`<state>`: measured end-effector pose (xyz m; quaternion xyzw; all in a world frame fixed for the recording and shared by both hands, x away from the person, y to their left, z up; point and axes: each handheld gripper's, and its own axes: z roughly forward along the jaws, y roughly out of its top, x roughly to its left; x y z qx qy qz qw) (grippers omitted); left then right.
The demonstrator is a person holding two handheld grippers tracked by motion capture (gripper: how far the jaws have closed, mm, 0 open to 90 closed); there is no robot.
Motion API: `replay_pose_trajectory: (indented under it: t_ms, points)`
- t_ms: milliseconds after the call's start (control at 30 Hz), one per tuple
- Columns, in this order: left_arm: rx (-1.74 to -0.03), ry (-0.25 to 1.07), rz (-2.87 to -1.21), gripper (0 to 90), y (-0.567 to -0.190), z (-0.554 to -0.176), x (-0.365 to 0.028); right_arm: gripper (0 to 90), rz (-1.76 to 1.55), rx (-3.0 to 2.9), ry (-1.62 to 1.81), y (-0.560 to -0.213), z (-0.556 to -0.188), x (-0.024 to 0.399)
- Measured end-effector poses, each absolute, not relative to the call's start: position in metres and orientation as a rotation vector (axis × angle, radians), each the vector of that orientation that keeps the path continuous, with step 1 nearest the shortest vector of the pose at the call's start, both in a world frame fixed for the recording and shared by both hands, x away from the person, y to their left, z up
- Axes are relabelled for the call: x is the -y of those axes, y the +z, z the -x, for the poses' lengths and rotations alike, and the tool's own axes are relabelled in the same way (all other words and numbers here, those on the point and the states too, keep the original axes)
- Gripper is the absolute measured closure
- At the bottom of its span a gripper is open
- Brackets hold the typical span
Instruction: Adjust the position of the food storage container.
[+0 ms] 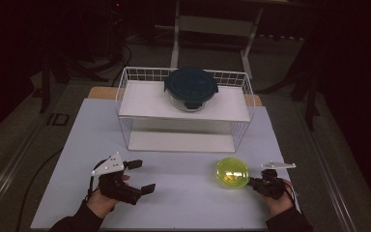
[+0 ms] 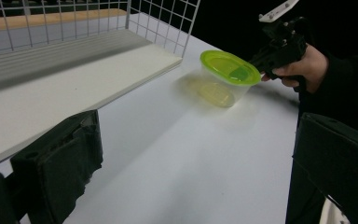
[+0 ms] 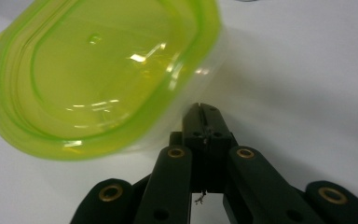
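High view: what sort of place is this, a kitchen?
More likely a lab or recording room: a bare white table, a wire shelf rack with a lidded container, and dark floor with cables and frame legs behind.

White counter. On it, a wire shelf rack at the back. Nearer, a green-lidded tub, right of middle.

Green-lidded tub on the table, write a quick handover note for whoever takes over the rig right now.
Left tongs: open, idle, low over the table.
Right tongs: shut, tips at the rim of the green-lidded tub; whether they pinch it is unclear.
The tub sits on the table in front of the wire rack. A dark-lidded container is on the rack's top shelf.
Done: tub reached.
Left: probably shelving it.
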<state>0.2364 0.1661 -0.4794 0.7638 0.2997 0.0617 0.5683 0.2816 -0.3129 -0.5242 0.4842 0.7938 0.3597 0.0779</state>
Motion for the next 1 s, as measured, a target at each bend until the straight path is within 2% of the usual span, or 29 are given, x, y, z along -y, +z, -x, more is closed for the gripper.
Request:
replay_pose_trajectory:
  t_ms: [1000]
  points:
    - [-0.705,0.135,-1.792,1.0,-0.48,-0.236,-0.167,90.0,-1.314,-2.517,1.109,-0.52,-0.303,0.244]
